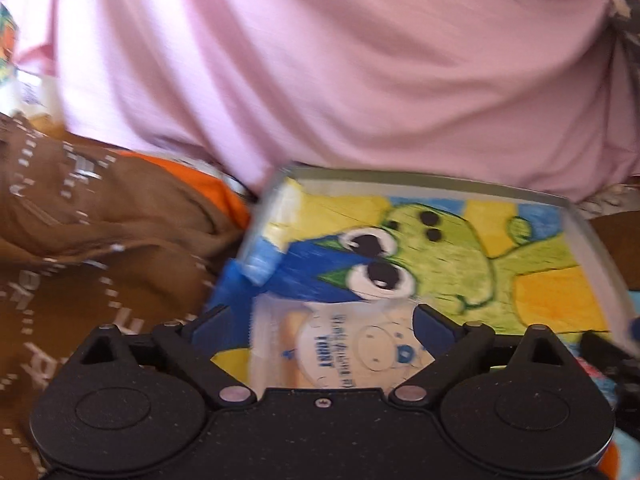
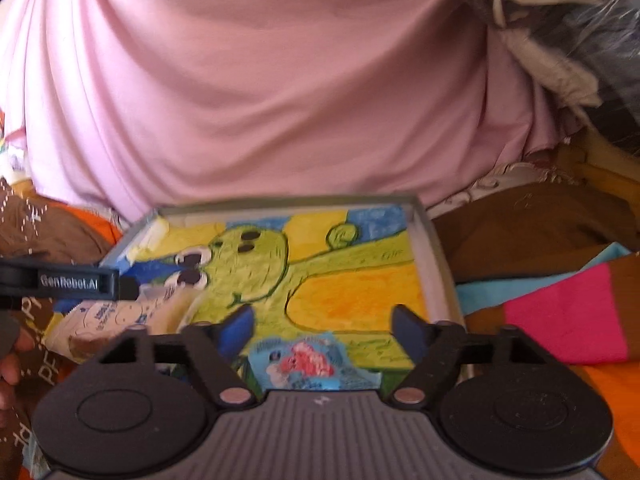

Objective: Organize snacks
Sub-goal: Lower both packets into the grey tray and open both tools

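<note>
A shallow grey tray [image 1: 440,184] [image 2: 436,248] is lined with a crayon drawing of a green creature on yellow and blue. A white snack packet [image 1: 340,348] [image 2: 104,320] with a clear window lies over the tray's left end, between the spread fingers of my left gripper [image 1: 324,320]. Its blue pads stand wide apart; the right pad is close to the packet's edge. A blue packet [image 2: 316,364] with a red picture lies at the tray's near edge, under my right gripper [image 2: 322,320], which is open and holds nothing.
Pink cloth [image 2: 260,100] hangs right behind the tray. A brown printed cloth [image 1: 80,240] over orange fabric lies to the left, and a pink, blue and brown blanket [image 2: 560,320] to the right. A person's hand [image 2: 8,364] shows at the left edge.
</note>
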Tool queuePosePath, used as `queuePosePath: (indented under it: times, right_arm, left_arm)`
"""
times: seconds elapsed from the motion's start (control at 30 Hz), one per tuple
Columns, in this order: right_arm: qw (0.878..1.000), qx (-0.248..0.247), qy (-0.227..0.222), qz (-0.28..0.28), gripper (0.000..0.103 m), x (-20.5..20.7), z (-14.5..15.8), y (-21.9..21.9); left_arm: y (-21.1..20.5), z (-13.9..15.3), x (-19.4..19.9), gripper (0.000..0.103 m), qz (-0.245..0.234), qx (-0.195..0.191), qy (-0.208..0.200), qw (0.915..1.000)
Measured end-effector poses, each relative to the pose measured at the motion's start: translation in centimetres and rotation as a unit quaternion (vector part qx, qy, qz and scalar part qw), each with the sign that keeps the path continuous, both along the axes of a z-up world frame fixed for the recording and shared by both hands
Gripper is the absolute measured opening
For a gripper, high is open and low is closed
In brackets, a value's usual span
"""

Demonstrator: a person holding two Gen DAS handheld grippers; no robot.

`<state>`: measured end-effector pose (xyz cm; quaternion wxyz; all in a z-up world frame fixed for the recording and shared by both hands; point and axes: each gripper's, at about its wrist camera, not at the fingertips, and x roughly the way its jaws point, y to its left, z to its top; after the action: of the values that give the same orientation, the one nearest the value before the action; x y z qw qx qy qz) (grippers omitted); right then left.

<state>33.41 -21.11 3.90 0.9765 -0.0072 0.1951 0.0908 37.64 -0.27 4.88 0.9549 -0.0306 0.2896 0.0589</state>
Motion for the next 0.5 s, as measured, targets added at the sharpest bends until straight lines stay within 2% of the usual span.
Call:
queuePosePath:
  times: [0.1, 0.17, 0.5]
  right_arm:
    - [0.999, -0.01, -0.031, -0.009, 0.1, -1.2, 0.8, -0.1]
    - [0.998, -0.016, -0.054, -0.012, 0.103, -2.4, 1.4, -0.3]
    - [0.992, -0.02, -0.123, -0.01, 0.103, -9.6, 3.0, -0.5]
  left_arm:
    - [-0.2, 0.5, -1.1, 0.097, 0.009, 0.02, -0.008, 0.9997]
    - [-0.1, 1.0, -2.4, 0.098, 0.012, 0.019, -0.024, 0.9995]
    - [-0.2, 3.2, -10.0, 0.101, 0.008, -0.026, -0.095, 0.9951]
